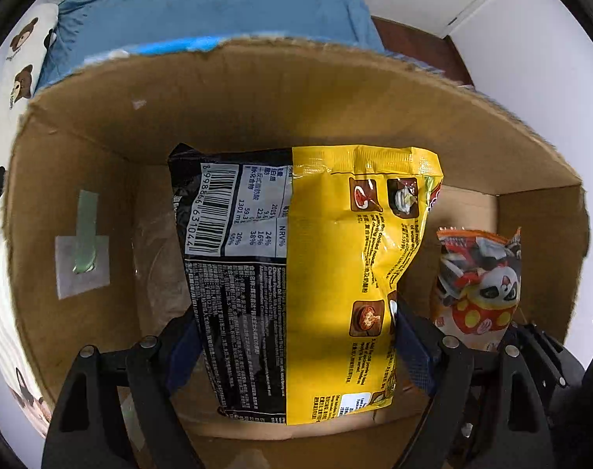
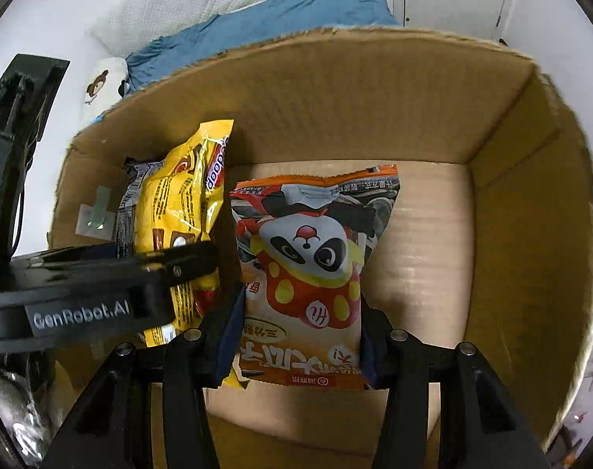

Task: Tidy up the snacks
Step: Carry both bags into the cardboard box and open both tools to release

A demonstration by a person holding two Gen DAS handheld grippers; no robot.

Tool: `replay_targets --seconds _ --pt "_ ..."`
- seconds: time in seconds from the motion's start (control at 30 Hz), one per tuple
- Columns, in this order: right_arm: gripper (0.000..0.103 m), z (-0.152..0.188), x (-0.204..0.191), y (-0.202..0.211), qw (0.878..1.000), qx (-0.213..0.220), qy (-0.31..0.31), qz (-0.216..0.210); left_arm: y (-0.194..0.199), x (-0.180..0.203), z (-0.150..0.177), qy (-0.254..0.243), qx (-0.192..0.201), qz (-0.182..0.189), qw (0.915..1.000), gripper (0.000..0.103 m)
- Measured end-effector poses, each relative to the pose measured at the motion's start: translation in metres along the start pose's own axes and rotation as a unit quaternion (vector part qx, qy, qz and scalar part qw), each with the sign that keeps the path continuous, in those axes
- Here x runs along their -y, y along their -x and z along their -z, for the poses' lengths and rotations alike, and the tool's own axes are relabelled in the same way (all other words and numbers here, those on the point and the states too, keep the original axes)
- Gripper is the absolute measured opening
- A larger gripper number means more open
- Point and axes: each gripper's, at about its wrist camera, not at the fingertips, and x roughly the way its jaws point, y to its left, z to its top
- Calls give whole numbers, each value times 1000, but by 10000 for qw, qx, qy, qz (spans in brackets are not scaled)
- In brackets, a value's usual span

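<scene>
Both packets hang inside the box, not yet let go. The left tool clamps the noodle pack by its lower sides; the right tool is closed on the panda bag. Risks as I judge them: the two packets sit just beside each other, so the tools could knock together or one could drag the other packet askew when the jaws part. Released from this height, the soft bags may flop over rather than stand in a row. How far either hangs above the floor of the box is hard to tell, so a crushed corner is possible.
</scene>
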Motion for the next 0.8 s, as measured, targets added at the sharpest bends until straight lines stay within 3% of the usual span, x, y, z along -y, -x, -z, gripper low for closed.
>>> replay_targets --seconds 0.1,0.13,0.17,0.27,0.47,0.67,0.8 --pt "64 -4 3 -8 9999 -31 100 134 0 5 0 -20 29 -91 10000 86" --pt "86 -3 1 -11 9998 -35 124 182 -1 5 -2 -36 42 -74 10000 88" --pt "98 -3 3 -12 9996 -60 135 242 -1 5 -2 -26 57 -67 10000 89" --pt "98 0 10 -12 9996 -126 49 237 14 16 8 -8 164 -5 9999 97" --pt "98 12 32 7 9997 3 -64 234 38 20 13 -102 492 -16 9987 97" --pt "98 40 39 57 9989 355 -167 271 74 22 39 -144 1168 -148 9929 97" --pt "98 50 23 76 9969 673 -182 376 100 23 63 -187 1580 -323 9867 97"
